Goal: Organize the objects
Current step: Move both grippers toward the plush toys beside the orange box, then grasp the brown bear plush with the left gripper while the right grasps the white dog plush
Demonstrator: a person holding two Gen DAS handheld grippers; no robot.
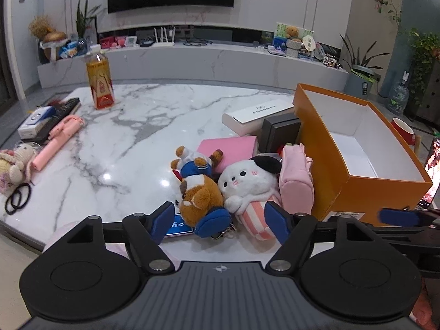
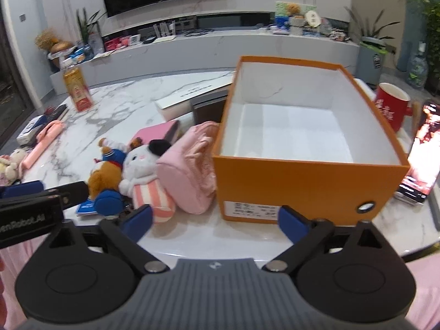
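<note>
Nothing is seen inside the orange box (image 2: 310, 176); its white floor is bare, so the sorting is judged not yet begun. Box stands at the table's (image 1: 132, 126) right near corner. Just left of it, along the near edge, lie a pink pouch (image 1: 297, 184), a white plush (image 1: 247, 187) and a brown plush (image 1: 200, 195), touching one another. Left gripper (image 1: 220, 220) is held spread, empty, just short of the plush toys. Right gripper (image 2: 216, 220) is held spread, empty, before the box's front wall. Farther boxes sit behind the pile; a bottle (image 1: 100, 82) at the far left, a pink stick (image 1: 57, 140) and hair ties (image 1: 18, 198) at the left edge. A red mug (image 2: 390, 104) stands beyond the box.
</note>
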